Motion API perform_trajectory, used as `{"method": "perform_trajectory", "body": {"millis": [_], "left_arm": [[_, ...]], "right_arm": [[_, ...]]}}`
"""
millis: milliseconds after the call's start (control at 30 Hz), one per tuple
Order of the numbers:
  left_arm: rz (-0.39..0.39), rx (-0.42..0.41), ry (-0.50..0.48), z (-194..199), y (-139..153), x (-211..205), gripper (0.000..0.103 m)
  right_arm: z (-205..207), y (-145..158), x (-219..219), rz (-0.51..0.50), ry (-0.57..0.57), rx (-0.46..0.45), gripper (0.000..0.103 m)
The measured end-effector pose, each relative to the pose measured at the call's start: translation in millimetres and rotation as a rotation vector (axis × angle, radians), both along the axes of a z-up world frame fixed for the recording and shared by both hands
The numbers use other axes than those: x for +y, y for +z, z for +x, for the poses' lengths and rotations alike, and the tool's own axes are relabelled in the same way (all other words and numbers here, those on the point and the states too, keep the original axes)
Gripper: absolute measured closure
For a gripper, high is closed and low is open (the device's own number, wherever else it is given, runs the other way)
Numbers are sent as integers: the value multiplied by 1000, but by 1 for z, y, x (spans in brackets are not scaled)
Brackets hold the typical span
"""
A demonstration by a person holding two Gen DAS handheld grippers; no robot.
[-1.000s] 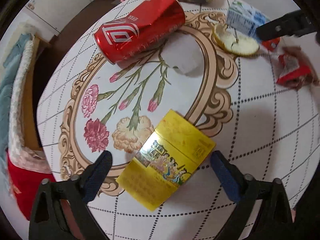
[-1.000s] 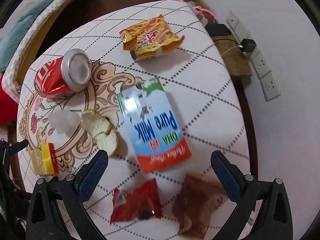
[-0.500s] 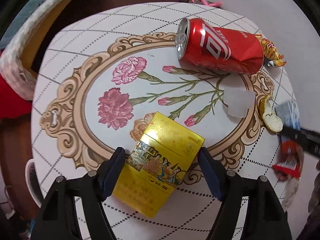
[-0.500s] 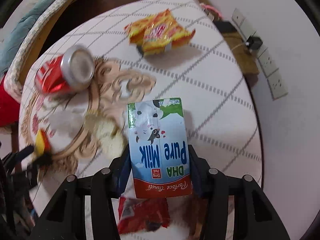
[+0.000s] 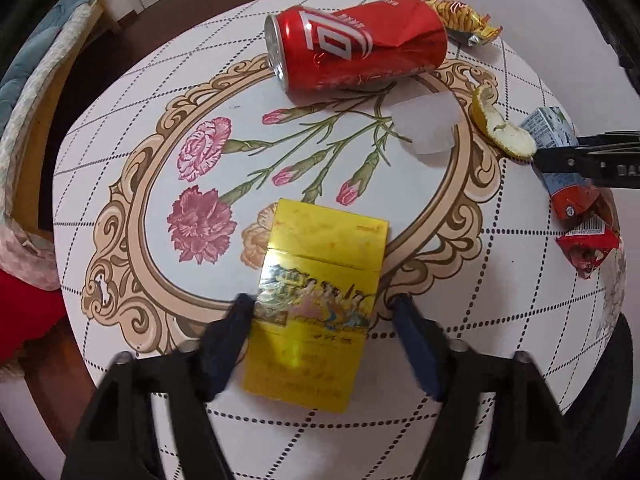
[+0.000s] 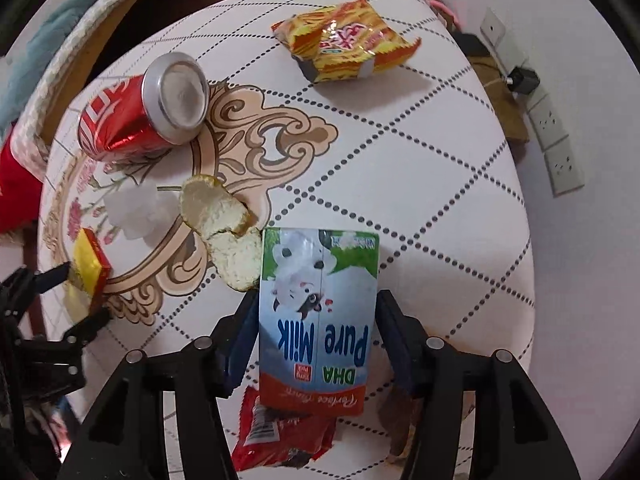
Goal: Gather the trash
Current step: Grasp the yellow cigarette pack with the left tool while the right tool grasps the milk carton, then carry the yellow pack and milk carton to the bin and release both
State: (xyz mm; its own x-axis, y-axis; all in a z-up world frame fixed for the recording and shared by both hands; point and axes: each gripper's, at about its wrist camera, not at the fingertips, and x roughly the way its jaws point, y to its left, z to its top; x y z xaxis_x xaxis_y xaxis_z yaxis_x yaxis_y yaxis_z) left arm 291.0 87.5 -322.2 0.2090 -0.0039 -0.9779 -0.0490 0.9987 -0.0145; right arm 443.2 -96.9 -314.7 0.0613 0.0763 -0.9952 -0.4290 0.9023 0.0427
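My right tongs [image 6: 316,320] pinch the milk carton [image 6: 318,312], half-hiding a red wrapper [image 6: 280,436]; my left tongs [image 5: 320,316] clasp the yellow box [image 5: 316,304].

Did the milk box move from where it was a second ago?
Yes. The milk box was lying apart from the orange peel; now its top corner touches the peel, clamped in the right hand-held gripper.

A: What lies between the left gripper's [image 5: 320,312] fingers?

B: The flat box [image 5: 320,300], on the table [image 5: 120,160]. Behind it lies the can [image 5: 356,44] on its side, the snack bag [image 5: 464,20] beyond.

A: And the right gripper [image 6: 316,320]?

B: The milk carton [image 6: 318,312] sits between its fingers, the peel [image 6: 224,228] touching the carton's left corner, a wrapper [image 6: 280,436] underneath.
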Motion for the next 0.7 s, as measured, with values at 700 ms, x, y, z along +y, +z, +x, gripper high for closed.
{"method": "perform_trajectory", "body": {"millis": [700], "left_arm": [[151,-354,393,-124,135,11,48]], "right_arm": [[-89,110,19,191,77,-231,51]]}}
